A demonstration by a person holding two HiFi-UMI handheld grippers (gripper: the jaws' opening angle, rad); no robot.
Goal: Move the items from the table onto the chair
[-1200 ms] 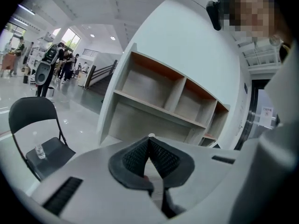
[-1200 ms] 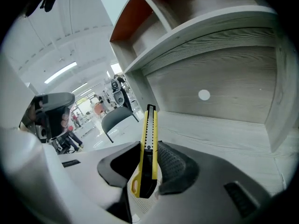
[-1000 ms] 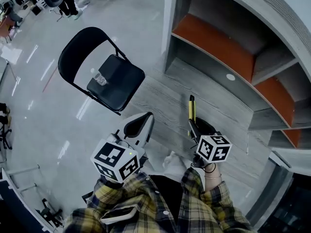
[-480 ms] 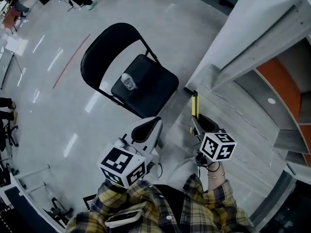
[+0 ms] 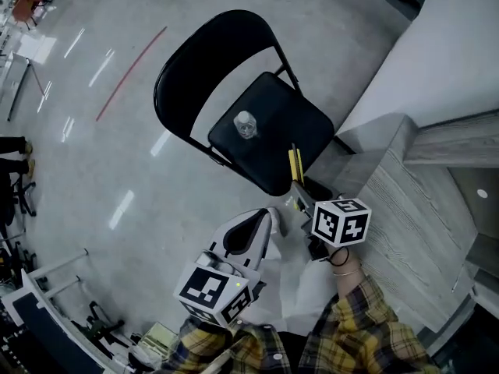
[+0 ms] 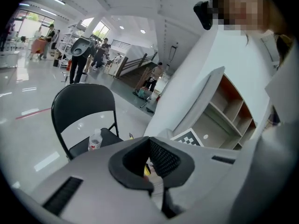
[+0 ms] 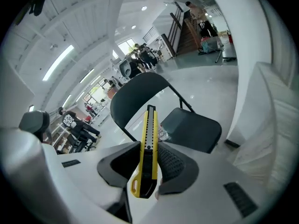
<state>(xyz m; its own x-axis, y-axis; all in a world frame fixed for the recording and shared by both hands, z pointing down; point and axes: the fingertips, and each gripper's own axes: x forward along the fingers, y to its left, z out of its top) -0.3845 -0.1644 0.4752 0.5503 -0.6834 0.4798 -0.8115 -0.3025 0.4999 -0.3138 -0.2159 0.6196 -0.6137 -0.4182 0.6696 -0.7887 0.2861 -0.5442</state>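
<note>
Fingers (image 7: pixel 173 164) of right gripper (image 5: pixel 301 199) clamp yellow utility knife (image 5: pixel 295 164) at chair (image 5: pixel 284 107) seat's near edge; left gripper (image 5: pixel 257 223) fingers apart, empty. Water bottle (image 5: pixel 245 125) stands mid-seat, wall (image 5: pixel 437 45) crowds chair's right, open floor (image 5: pixel 93 170) left.

A shelf unit (image 6: pixel 224 111) has orange-brown backs; grey planks (image 5: pixel 409 224) lie beside it; a red floor line (image 5: pixel 129 72) runs well apart from it.

Bottle (image 5: pixel 245 124) on chair (image 5: pixel 301 120)
</note>
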